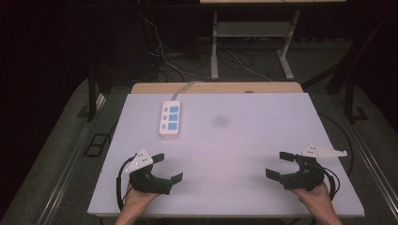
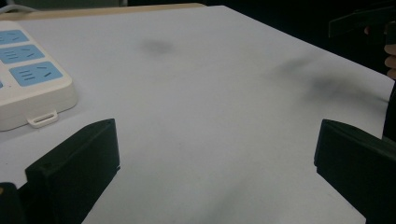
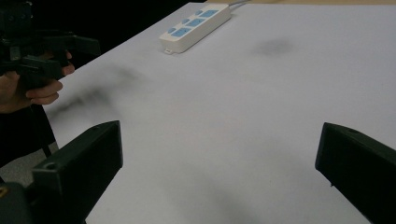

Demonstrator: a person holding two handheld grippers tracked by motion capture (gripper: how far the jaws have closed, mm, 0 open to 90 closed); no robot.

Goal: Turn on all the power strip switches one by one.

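A white power strip point(image 1: 170, 120) with blue sockets lies on the white table top point(image 1: 244, 140), left of centre toward the far side; its grey cable runs off the far edge. My left gripper point(image 1: 167, 168) rests near the front left of the table, open, with nothing between its jaws. In the left gripper view the power strip point(image 2: 28, 88) lies ahead to the left. My right gripper point(image 1: 277, 165) sits near the front right, also open and empty. From the right gripper view the power strip point(image 3: 196, 26) lies far ahead, and the other hand holding the left gripper point(image 3: 46, 51) shows at the left.
A faint grey smudge point(image 1: 219, 121) marks the table's middle. A wooden board edge point(image 1: 216, 87) shows behind the white top. Beyond stand a metal frame point(image 1: 253, 42) and loose cables on the dark floor.
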